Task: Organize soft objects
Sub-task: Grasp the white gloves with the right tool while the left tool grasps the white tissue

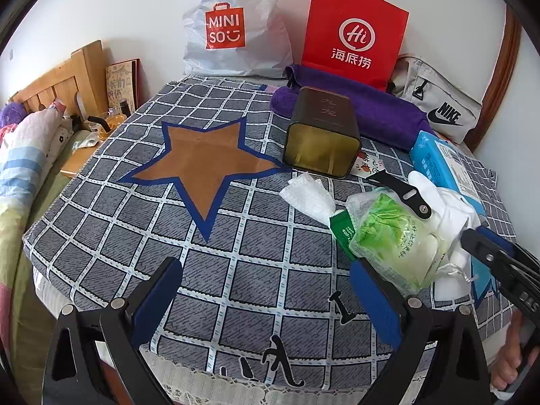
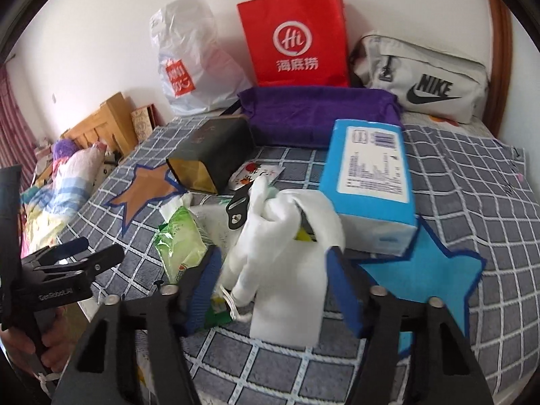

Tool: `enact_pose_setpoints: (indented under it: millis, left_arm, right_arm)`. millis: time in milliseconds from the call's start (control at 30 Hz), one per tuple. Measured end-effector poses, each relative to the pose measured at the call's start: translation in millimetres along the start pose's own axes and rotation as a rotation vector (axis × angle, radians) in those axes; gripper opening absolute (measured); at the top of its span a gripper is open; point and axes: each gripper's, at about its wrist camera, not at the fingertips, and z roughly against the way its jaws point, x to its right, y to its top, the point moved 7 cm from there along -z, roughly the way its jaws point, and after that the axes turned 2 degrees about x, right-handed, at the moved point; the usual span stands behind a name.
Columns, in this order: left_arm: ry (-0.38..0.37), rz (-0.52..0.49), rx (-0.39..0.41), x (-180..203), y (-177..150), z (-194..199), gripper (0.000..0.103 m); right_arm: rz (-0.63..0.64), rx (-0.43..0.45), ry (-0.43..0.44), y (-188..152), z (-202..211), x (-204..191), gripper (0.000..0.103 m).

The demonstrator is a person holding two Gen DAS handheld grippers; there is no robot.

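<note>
My right claw (image 2: 270, 283) straddles the crumpled white cloth bundle (image 2: 287, 236), blue pads apart either side, not yet pressing, ready to gather it. It lies beside the blue star patch (image 2: 428, 270) at three o'clock. My left claw (image 1: 266, 300) hangs apart, empty, over the checked bedcover (image 1: 236, 270).

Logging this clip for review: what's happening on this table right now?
A person holds a gripper in each hand over a checkered tablecloth. The right gripper straddles a white cloth, jaws not yet pressing it. The left gripper is open and empty. A green packet lies beside the cloth.
</note>
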Motion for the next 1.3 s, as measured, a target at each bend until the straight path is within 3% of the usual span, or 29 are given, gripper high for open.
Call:
enact_pose_setpoints:
  millis: [133, 200, 233, 633, 933, 1100, 1300]
  left_arm:
    - [-0.023, 0.008, 0.011, -3, 0, -6, 0.098]
    - [-0.033, 0.015, 0.006, -4, 0, -11, 0.097]
    - [-0.036, 0.017, -0.001, -5, 0, -14, 0.097]
    - [-0.064, 0.039, -0.029, -2, 12, -38, 0.091]
    - [-0.083, 0.036, -0.045, 7, 29, -51, 0.09]
    - [-0.093, 0.033, -0.08, 16, 37, -64, 0.087]
    - [-0.092, 0.005, -0.141, 31, 37, -86, 0.076]
  right_arm:
    - [0.011, -0.01, -0.003, 3, -21, -3, 0.034]
    - [0.036, 0.01, -0.02, 6, -24, -3, 0.014]
    - [0.05, 0.018, -0.008, 7, -24, -5, 0.011]
    - [0.042, 0.145, 0.066, 33, 30, -11, 0.009]
    - [0.063, 0.246, 0.052, 52, 76, -5, 0.009]
    - [0.07, 0.232, -0.001, 33, 94, 17, 0.009]
    - [0.046, 0.118, -0.064, -16, 82, 48, 0.01]
